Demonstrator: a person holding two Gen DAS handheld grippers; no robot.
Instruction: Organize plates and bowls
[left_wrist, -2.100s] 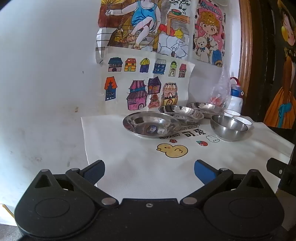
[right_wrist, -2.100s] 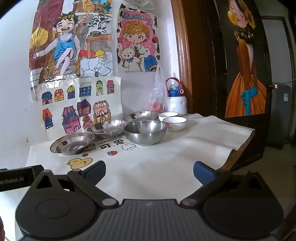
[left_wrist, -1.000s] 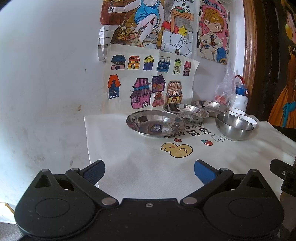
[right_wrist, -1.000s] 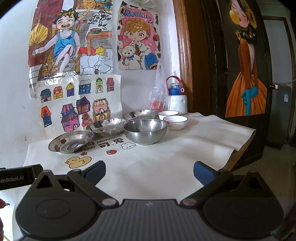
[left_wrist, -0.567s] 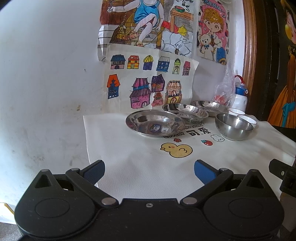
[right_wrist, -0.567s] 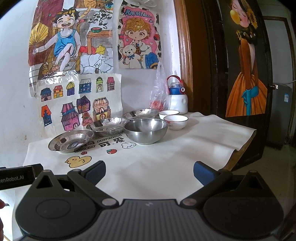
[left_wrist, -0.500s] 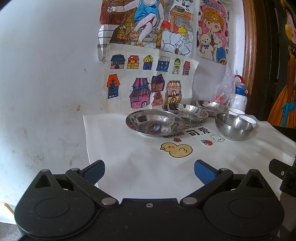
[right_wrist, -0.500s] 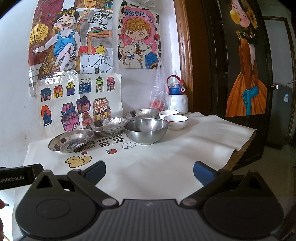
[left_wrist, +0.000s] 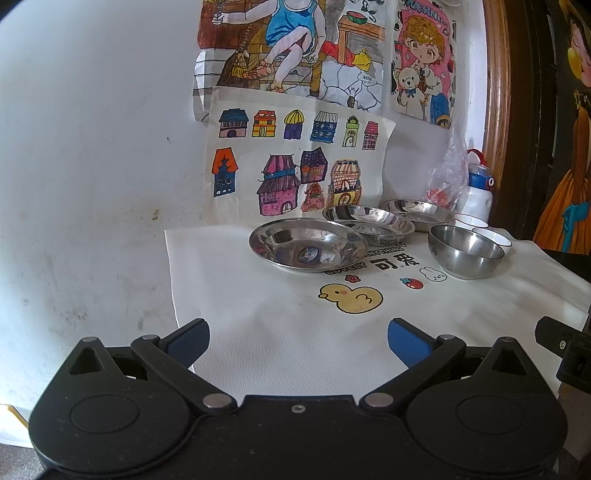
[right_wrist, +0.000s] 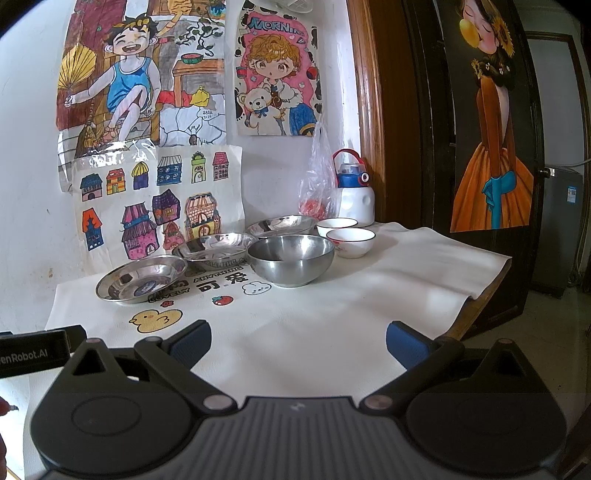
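Note:
Three shallow steel plates stand in a row near the wall: the nearest plate (left_wrist: 308, 250) (right_wrist: 142, 278), a middle plate (left_wrist: 369, 223) (right_wrist: 214, 248) and a far plate (left_wrist: 417, 209) (right_wrist: 282, 224). A deep steel bowl (left_wrist: 465, 251) (right_wrist: 291, 258) sits right of them. Two small white bowls with dark rims (right_wrist: 350, 240) (right_wrist: 337, 225) stand behind it, also in the left wrist view (left_wrist: 493, 238). My left gripper (left_wrist: 297, 338) is open over the white cloth, well short of the nearest plate. My right gripper (right_wrist: 298, 341) is open too, nothing between its fingers.
A white cloth (right_wrist: 332, 314) with a yellow duck print (left_wrist: 351, 297) covers the table; its right edge (right_wrist: 484, 291) drops off by a dark door. A white and blue bottle (right_wrist: 354, 192) and a plastic bag (right_wrist: 317, 177) stand at the back wall, under paper drawings.
Both views have barely shifted; the left gripper drifted slightly and the dishes have not moved. Both grippers stay open.

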